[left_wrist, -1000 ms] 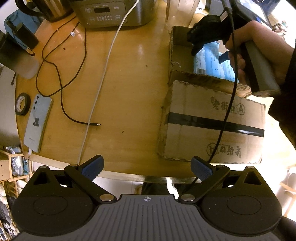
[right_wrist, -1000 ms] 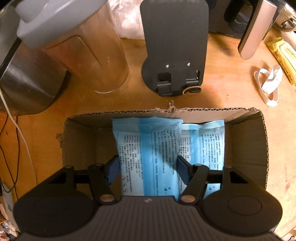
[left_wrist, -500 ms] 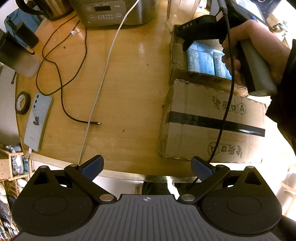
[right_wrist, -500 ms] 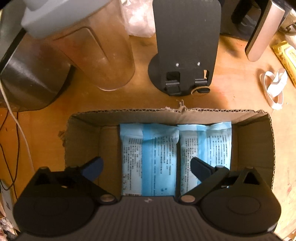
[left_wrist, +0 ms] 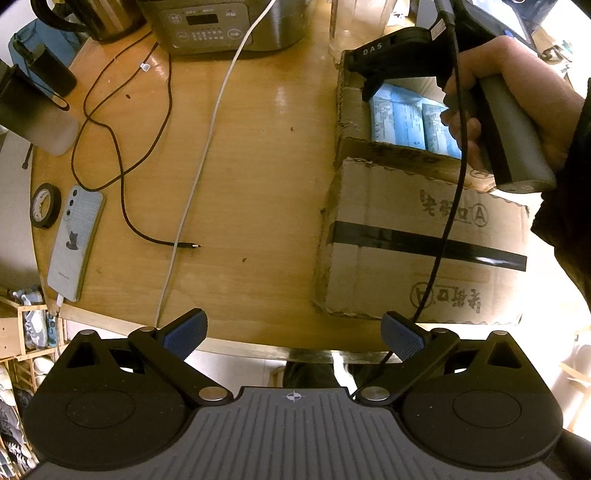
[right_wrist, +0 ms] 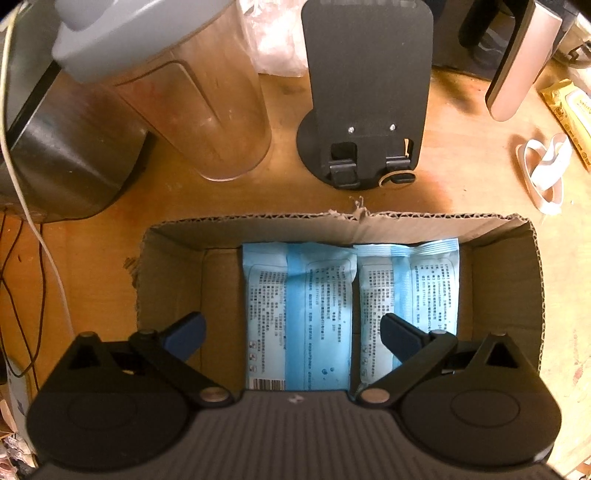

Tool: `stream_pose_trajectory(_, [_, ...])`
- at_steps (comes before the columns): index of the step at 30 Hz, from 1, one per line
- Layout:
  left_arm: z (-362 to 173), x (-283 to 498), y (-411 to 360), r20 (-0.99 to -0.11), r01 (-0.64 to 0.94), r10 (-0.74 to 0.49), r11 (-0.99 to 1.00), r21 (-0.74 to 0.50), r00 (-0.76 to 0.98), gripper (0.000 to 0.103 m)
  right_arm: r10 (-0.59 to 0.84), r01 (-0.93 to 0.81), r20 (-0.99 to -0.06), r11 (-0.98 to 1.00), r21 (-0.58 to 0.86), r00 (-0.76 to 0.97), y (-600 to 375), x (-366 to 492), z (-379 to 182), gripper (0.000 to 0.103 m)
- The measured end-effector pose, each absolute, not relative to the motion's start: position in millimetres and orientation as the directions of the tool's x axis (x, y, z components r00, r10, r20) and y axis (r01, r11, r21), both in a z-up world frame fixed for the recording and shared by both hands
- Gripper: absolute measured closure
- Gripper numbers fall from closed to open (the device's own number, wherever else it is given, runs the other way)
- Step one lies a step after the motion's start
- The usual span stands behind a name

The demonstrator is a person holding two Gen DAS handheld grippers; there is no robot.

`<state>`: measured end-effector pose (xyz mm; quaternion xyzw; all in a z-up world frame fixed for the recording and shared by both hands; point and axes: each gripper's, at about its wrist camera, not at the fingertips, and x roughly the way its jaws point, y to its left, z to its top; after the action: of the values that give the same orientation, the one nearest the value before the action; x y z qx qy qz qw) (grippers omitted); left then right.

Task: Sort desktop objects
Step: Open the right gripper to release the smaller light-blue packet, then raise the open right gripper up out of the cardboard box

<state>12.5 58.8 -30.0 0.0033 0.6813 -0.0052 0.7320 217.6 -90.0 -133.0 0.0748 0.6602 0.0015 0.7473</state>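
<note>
Left wrist view: my left gripper point(left_wrist: 293, 328) hangs over the near edge of the round wooden table point(left_wrist: 258, 166), jaws wide apart and empty. Only this view shows the phone point(left_wrist: 75, 243) lying face down near the left rim, the roll of black tape point(left_wrist: 45, 205) just beside it, a black cable point(left_wrist: 122, 173) and a white cable point(left_wrist: 207, 147) trailing across the top, and the rice cooker point(left_wrist: 221, 22) at the far edge. It also shows my right hand point(left_wrist: 517, 103) wrapped around the grey handle of the right gripper, held above the open cardboard box point(left_wrist: 354, 122), and a closed cardboard box point(left_wrist: 424, 243) sealed with black tape, touching the open one on its near side. Right wrist view: my right gripper point(right_wrist: 293, 332) looks straight down into the open box point(right_wrist: 173, 280), jaws spread apart and clamped on nothing. Two light blue packets point(right_wrist: 299, 314) lie flat, side by side and touching, in the middle and right of the box; its left part is bare cardboard. Only this view shows what stands beyond the box: a clear jug with a grey lid point(right_wrist: 184, 103), a black stand point(right_wrist: 365, 92), a white strap point(right_wrist: 543, 170) and a yellow wipes pack point(right_wrist: 569, 114) at the right.
</note>
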Motion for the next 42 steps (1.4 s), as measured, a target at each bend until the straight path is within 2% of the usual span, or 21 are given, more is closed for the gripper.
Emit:
stream_pose_trajectory(8, [-28, 12, 56, -0.997, 0.015, -0.006, 1.0, -0.005, 0.078, 0.0, 0.094, 0.092, -0.985, 0.99, 0.108, 0.142, -89, 217, -123, 0.0])
stream_pose_trajectory(24, [-26, 11, 49, -0.996, 0.024, -0.012, 1.0, -0.01, 0.092, 0.0, 0.075, 0.085, -0.981, 0.992, 0.091, 0.178, -95, 203, -67, 0.0])
stream_pose_trajectory(42, [-23, 9, 46, -0.994, 0.02, -0.02, 1.0, -0.018, 0.104, 0.0, 0.067, 0.078, -0.98, 0.994, 0.083, 0.19, -106, 200, -62, 0.0])
